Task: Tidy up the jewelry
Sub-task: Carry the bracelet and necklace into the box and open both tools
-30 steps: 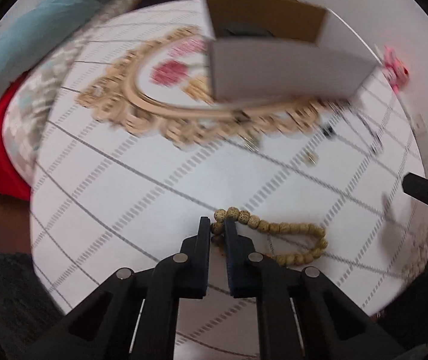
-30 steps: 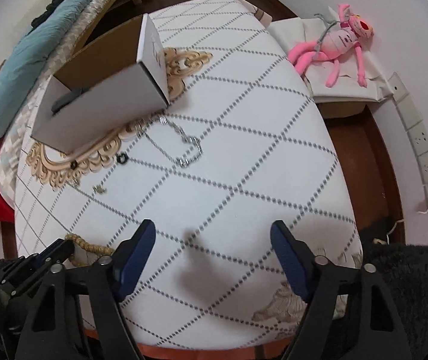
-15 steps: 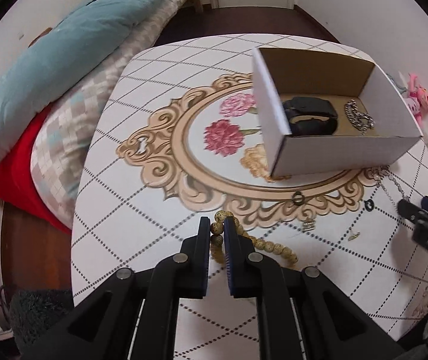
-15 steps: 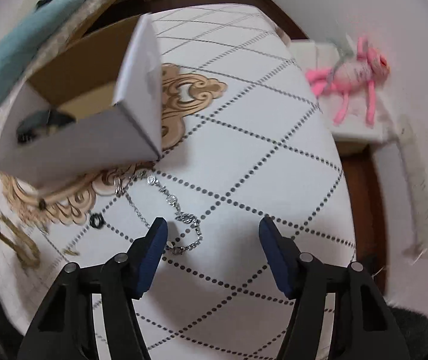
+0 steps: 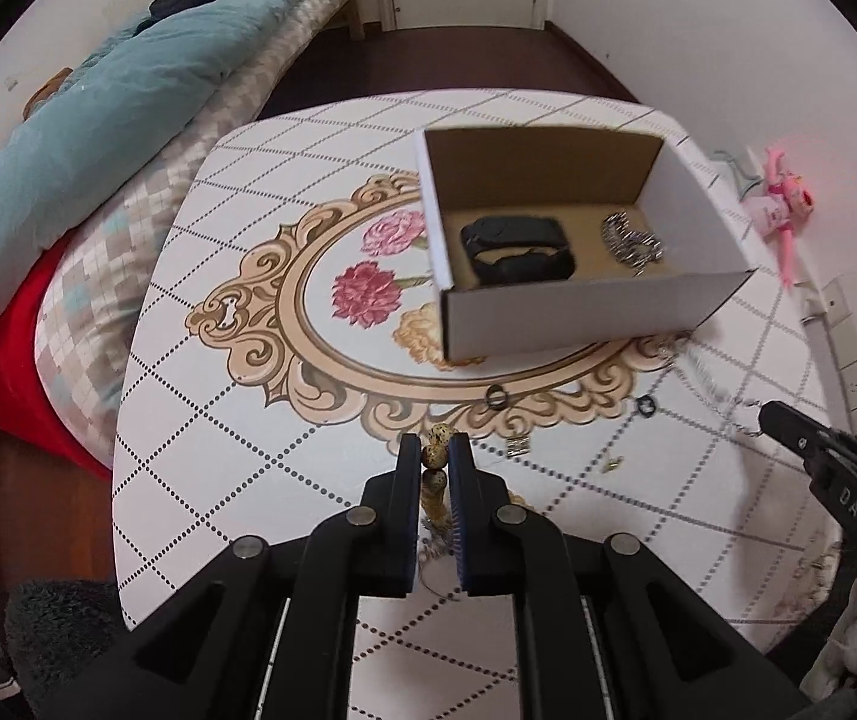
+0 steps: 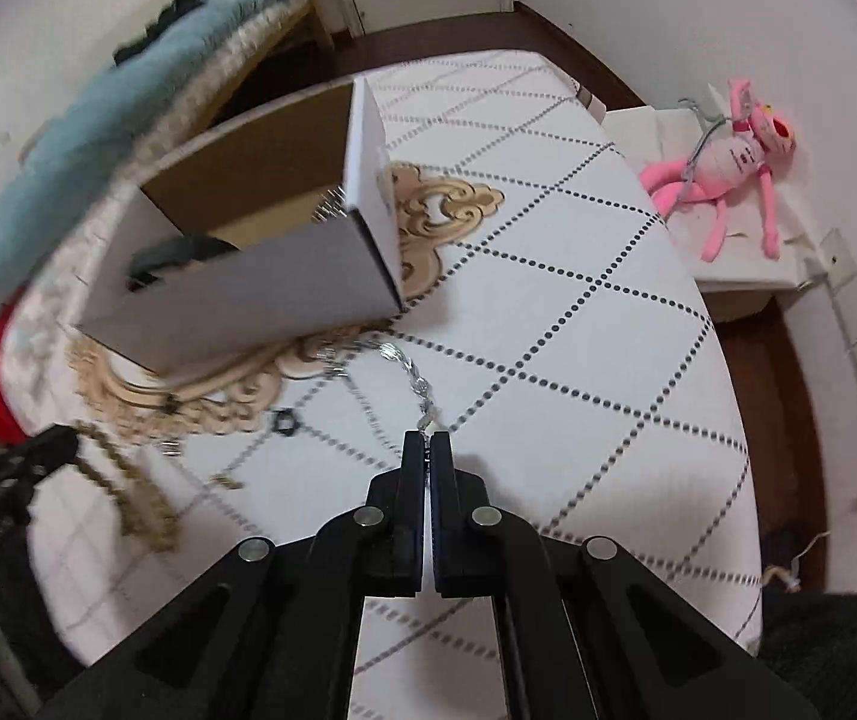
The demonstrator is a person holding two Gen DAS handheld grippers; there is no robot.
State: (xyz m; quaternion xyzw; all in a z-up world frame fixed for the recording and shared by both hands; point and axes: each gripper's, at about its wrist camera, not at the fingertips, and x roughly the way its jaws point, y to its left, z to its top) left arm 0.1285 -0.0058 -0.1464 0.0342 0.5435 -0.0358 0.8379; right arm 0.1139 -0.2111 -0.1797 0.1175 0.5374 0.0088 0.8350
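Observation:
My left gripper (image 5: 434,447) is shut on a string of tan wooden beads (image 5: 436,453) and holds it above the table; the beads hang below it, as the right wrist view (image 6: 134,492) shows. My right gripper (image 6: 427,441) is shut on the end of a silver chain (image 6: 413,381) that trails toward the cardboard box (image 6: 248,288). The open box (image 5: 584,309) holds a black band (image 5: 515,249) and a silver bracelet (image 5: 632,240).
Small pieces lie on the patterned table (image 5: 236,420): a black ring (image 5: 496,397), a dark ring (image 5: 644,405), a clasp (image 5: 517,447). A bed with a teal blanket (image 5: 98,120) is on the left. A pink plush toy (image 6: 728,162) lies beyond the table's right side.
My right gripper has closed on the silver chain's end. My left gripper has lifted the beads higher and nearer the box.

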